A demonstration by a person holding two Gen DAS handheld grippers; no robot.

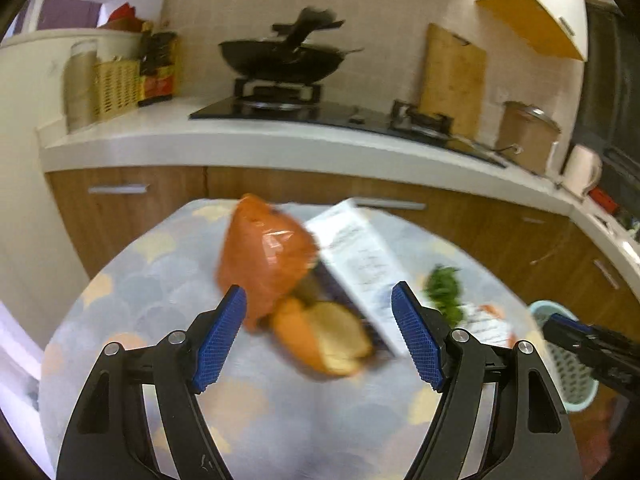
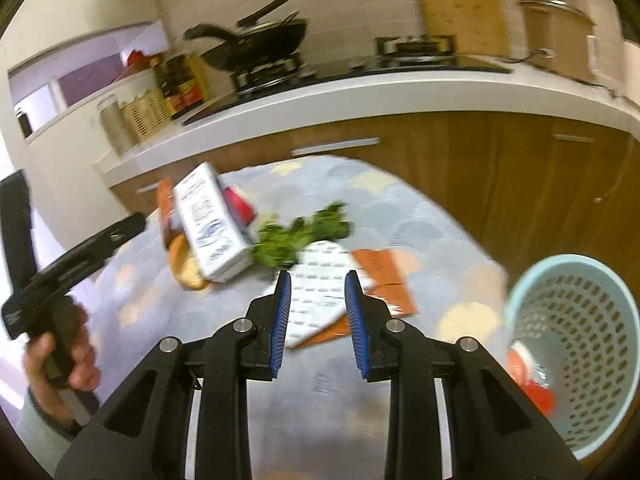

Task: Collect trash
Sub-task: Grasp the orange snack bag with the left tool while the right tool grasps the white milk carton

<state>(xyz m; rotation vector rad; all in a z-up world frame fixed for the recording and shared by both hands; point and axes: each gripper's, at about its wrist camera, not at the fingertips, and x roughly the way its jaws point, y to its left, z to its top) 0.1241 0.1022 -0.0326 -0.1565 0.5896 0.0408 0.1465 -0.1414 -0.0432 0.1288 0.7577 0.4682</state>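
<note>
Looking at the round surface (image 2: 420, 216) with the scalloped cloth, most of the trash is still piled toward the far side: an orange plastic bag (image 1: 264, 256), a white carton (image 1: 360, 264) leaning on it, some bread or peel (image 1: 324, 340) in front, a clump of green leaves (image 2: 300, 236), and a flat printed wrapper (image 2: 324, 292) with orange edges nearest the right side. My guess is it's all bunched there so either hand can reach it.

Left hand-held gripper (image 1: 320, 320) is spread wide with nothing in it, aimed down at the bag and bread, probably lining up for a bulky grab. Right hand-held gripper (image 2: 318, 316) is narrowed but I see nothing pinched between the pads; it hangs above the wrapper.

A pale blue mesh basket (image 2: 576, 344) stands just off the surface's right edge, something red and white already at the bottom, so it's handy for dropping stuff in.
</note>
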